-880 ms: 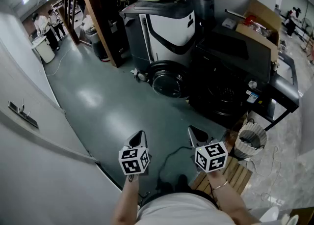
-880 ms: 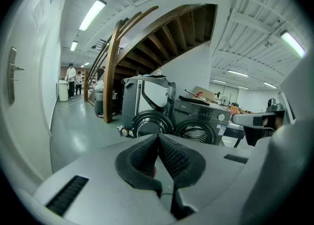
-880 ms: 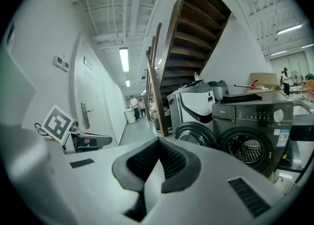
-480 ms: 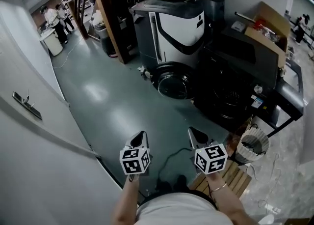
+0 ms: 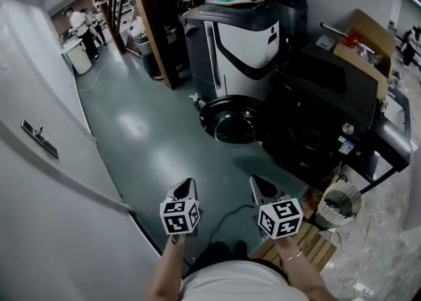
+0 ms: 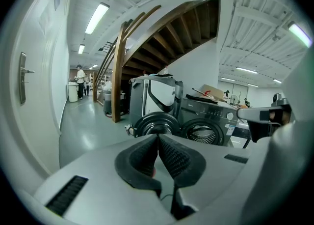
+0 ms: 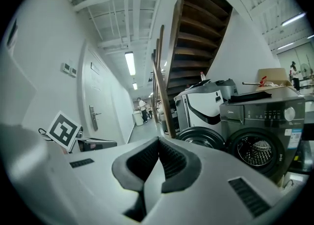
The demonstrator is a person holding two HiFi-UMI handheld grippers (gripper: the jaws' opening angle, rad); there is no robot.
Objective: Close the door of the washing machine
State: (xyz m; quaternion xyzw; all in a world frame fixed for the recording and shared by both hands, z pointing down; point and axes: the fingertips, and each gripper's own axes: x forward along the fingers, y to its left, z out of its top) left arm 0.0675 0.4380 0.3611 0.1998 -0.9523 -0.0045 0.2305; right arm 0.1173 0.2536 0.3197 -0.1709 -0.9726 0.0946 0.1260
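The dark grey washing machine (image 5: 329, 106) stands at the right. Its round door (image 5: 231, 119) hangs swung out to the left, and the drum opening (image 5: 304, 137) is bare. The door (image 6: 156, 122) and drum (image 6: 202, 133) show ahead in the left gripper view, and again as door (image 7: 200, 137) and drum (image 7: 255, 151) in the right gripper view. My left gripper (image 5: 186, 185) and right gripper (image 5: 257, 184) are held side by side over the floor, well short of the door. Both are shut with nothing between the pads (image 6: 169, 153) (image 7: 169, 156).
A large grey and white floor machine (image 5: 243, 43) stands behind the door. A wooden stair post (image 5: 152, 27) rises to its left. A white door with a handle (image 5: 38, 138) lines the left wall. A white basket (image 5: 339, 201) and a wooden pallet (image 5: 309, 247) sit near my right.
The washing machine and its open door have slid lower and a little to the right in the head view as the person stepped nearer. Both grippers stay shut and level.
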